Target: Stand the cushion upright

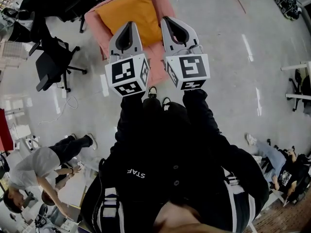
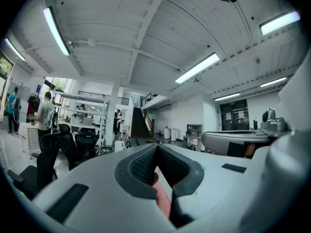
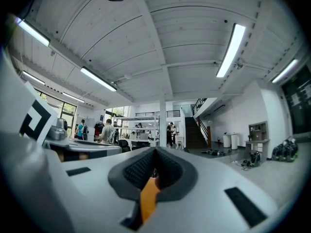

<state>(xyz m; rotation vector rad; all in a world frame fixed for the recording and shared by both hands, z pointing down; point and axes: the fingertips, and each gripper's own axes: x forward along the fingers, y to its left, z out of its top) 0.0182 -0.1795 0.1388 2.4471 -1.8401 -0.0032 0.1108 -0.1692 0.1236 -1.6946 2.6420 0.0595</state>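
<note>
A person in a black jacket (image 1: 170, 178) holds 2 grippers out level and side by side, each with a cube of square markers at its base, the left cube (image 1: 129, 74) and the right cube (image 1: 189, 72) nearly touching. The left gripper (image 1: 129, 24) has its jaws closed tip to tip with nothing held; its own view shows only a sliver of pink through the slot behind the pads (image 2: 143, 164). The right gripper (image 1: 167, 19) is likewise closed and empty, with a sliver of orange showing through its slot (image 3: 148, 195). Below and beyond the tips stands a pink armchair (image 1: 164, 1), and the orange cushion (image 1: 131, 11) lies on it, its broad face toward the head camera, apart from both grippers. To the left of the armchair is a black office chair (image 1: 51, 64) on the pale floor (image 1: 228, 57). A bending person (image 1: 39, 166) is at lower left and a seated one (image 1: 279, 161) at lower right.
</note>
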